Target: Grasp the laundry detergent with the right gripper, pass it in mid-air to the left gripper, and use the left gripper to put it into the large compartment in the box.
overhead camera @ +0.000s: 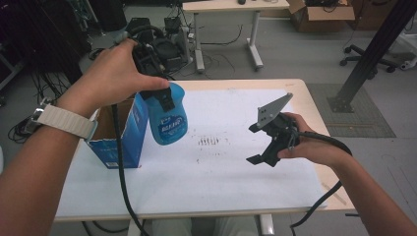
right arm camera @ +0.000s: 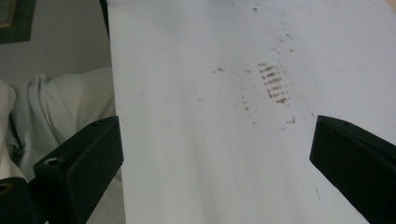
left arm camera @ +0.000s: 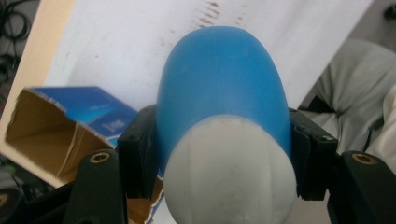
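The left tongs (overhead camera: 164,96) are clamped on a blue bottle (overhead camera: 168,118), one black jaw on each side just below its white cap (left arm camera: 231,172). In the left tongs' own view the bottle runs straight away from the camera, cap nearest and rounded base farthest. From the high view it hangs in the air below the left hand (overhead camera: 115,76), long axis close to upright and leaning a little, base toward the table (overhead camera: 305,98) and clear of it.

Just beside the bottle, on its left, stands an open blue cardboard box (overhead camera: 123,142) at the left edge of the white sheet (overhead camera: 221,167) that covers the table. The box mouth faces up, at about the level of the bottle's base. If the bottle is bound for the box, the coming move turns on that short sideways gap, and the left hand is the nearer one.

The right tongs (overhead camera: 253,143) stand wide apart with nothing between them, well off to the right above the bare sheet, near a patch of brown marks (right arm camera: 275,84).
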A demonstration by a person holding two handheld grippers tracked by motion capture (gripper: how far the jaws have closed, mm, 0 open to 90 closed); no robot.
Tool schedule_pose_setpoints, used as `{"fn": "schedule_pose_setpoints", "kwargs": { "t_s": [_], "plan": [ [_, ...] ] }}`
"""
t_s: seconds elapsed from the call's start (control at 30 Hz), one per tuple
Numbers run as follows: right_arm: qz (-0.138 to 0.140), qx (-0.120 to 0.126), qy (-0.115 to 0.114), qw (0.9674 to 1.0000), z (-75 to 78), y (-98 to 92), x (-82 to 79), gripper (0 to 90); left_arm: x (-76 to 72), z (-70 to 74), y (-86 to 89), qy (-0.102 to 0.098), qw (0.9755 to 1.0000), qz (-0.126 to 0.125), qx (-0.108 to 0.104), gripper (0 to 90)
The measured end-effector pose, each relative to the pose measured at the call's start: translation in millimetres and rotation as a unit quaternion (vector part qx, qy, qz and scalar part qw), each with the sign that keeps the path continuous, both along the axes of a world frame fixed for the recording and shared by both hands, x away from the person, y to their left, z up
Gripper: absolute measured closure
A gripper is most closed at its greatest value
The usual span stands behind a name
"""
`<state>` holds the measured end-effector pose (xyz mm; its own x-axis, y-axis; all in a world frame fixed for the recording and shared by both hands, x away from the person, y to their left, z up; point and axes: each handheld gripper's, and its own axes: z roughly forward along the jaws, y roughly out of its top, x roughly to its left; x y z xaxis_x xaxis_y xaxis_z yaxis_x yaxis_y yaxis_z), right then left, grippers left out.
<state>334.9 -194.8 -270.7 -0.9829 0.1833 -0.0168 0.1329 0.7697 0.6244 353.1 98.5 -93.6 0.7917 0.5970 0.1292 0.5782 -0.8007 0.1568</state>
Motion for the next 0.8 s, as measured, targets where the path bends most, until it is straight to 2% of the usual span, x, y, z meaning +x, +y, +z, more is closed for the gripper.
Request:
{"fn": "schedule_pose_setpoints", "kwargs": {
  "t_s": [0.1,0.13,0.17,0.2,0.27,0.43,0.53,0.6,0.63,0.8],
  "plan": [
    [-0.009,-0.012,0.004,0.9999,4.0,-10.0,1.3,2.4,5.8,6.9,7.0,-0.007,0.9987,0.049,-0.011,37.5],
    [-0.010,-0.016,0.003,0.9998,4.8,-12.2,1.5,2.6,9.3,11.5,12.5,-0.011,0.9969,0.076,-0.015,37.6],
    [-0.012,-0.019,0.003,0.9997,5.7,-14.3,1.7,2.5,10.8,13.9,15.1,-0.010,0.9955,0.093,-0.015,37.6],
    [-0.012,-0.019,0.003,0.9997,5.7,-14.3,1.7,2.5,10.8,13.9,15.1,-0.010,0.9955,0.093,-0.015,37.5],
    [-0.014,-0.025,0.002,0.9996,7.2,-18.0,2.0,2.7,12.9,17.1,18.6,-0.010,0.9933,0.114,-0.016,37.5],
    [-0.015,-0.031,-0.003,0.9994,7.7,-22.6,2.8,2.6,18.3,27.5,29.2,-0.009,0.9840,0.176,-0.029,37.6],
    [-0.012,-0.040,-0.002,0.9991,3.8,-23.3,2.1,2.7,21.2,33.1,38.5,-0.009,0.9742,0.224,-0.028,37.6],
    [-0.013,-0.040,-0.002,0.9991,3.2,-23.8,2.2,2.6,22.1,35.4,45.3,-0.016,0.9647,0.261,-0.036,37.6],
    [-0.013,-0.038,-0.002,0.9992,2.5,-24.3,2.5,2.7,22.7,36.8,49.1,-0.018,0.9611,0.273,-0.037,37.6],
    [-0.008,-0.041,0.004,0.9991,1.4,-27.0,2.4,2.8,24.7,40.7,65.4,-0.031,0.9458,0.321,-0.041,37.6]
  ]
}}
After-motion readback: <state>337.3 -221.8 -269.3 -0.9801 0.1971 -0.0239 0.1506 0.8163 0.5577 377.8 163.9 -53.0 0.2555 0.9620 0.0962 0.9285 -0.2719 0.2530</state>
